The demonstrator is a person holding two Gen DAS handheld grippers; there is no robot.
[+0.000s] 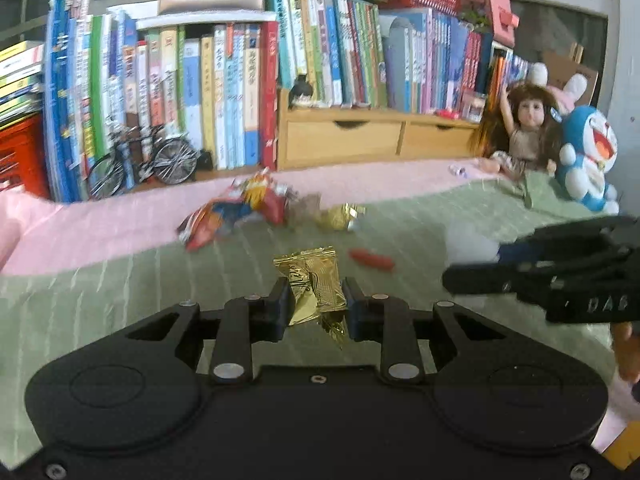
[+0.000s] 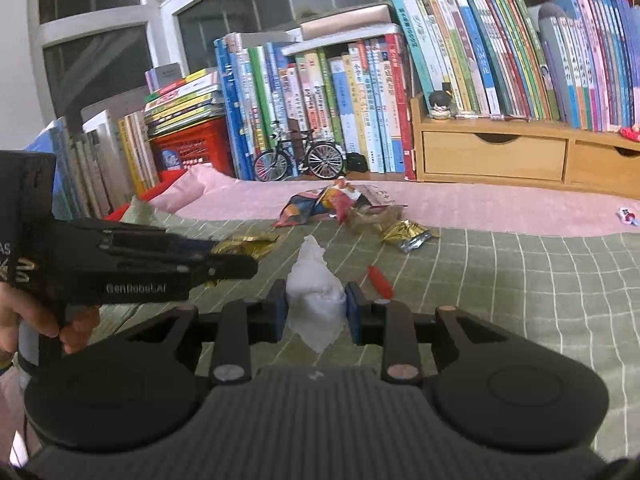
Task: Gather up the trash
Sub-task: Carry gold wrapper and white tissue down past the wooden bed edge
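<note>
A gold foil wrapper (image 1: 314,280), glossy and creased, sits between the matt black plastic jaws of the left gripper (image 1: 316,300); the right gripper (image 2: 316,304), of the same dull plastic with small bright metal pins, pinches crumpled white tissue paper (image 2: 316,300). Below lies the bed's green checked cloth (image 2: 520,280), soft and matt, meeting a pink fabric cover (image 2: 460,204) toward the far edge. There a shiny printed snack bag (image 2: 316,204) lies crumpled, before smooth pale wooden drawers (image 2: 492,156) and glossy-spined paper books (image 2: 360,112).
</note>
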